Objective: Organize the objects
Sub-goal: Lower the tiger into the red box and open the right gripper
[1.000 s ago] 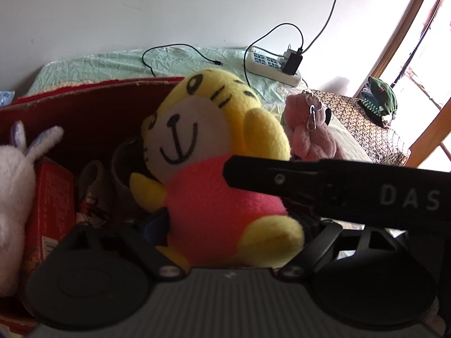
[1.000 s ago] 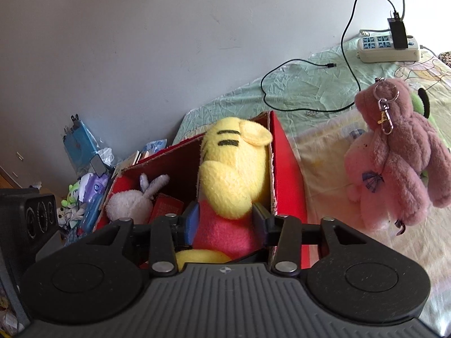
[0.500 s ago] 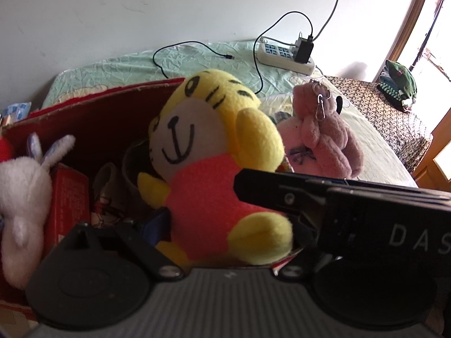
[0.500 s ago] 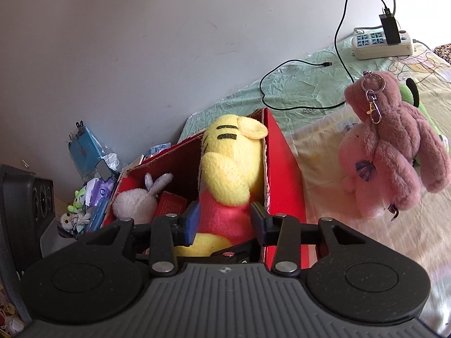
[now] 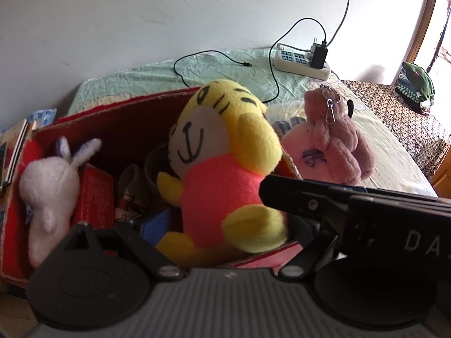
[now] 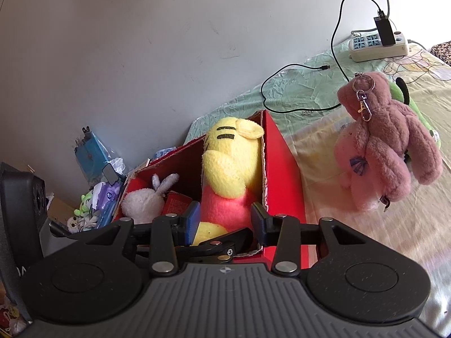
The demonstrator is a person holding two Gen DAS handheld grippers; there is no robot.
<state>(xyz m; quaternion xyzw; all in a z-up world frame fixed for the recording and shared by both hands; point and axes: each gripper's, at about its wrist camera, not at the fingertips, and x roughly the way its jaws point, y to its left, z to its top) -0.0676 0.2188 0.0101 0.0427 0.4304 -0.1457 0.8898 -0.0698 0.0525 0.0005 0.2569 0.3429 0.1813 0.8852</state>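
A yellow tiger plush (image 5: 222,174) in a pink shirt sits upright in the right end of a red cardboard box (image 5: 112,107). In the right wrist view the plush (image 6: 231,169) leans on the box wall (image 6: 284,174). My right gripper (image 6: 225,221) is open, its blue pads on either side of the plush's lower body. One of its fingers (image 5: 310,202) shows in the left wrist view beside the plush. My left gripper (image 5: 231,236) is open wide in front of the box, its right finger hidden. A pink plush (image 6: 386,152) with a keyring lies on the bed.
A white bunny plush (image 5: 48,186), a small red carton (image 5: 94,194) and a grey cup (image 5: 157,166) share the box. A power strip (image 6: 377,45) with a black cable lies by the wall. Toys and packets (image 6: 95,191) are piled left of the box.
Both grippers have drawn back from the box, so the tiger plush looks smaller. The right gripper's finger has slid back along the plush's side. The plush stays in the box.
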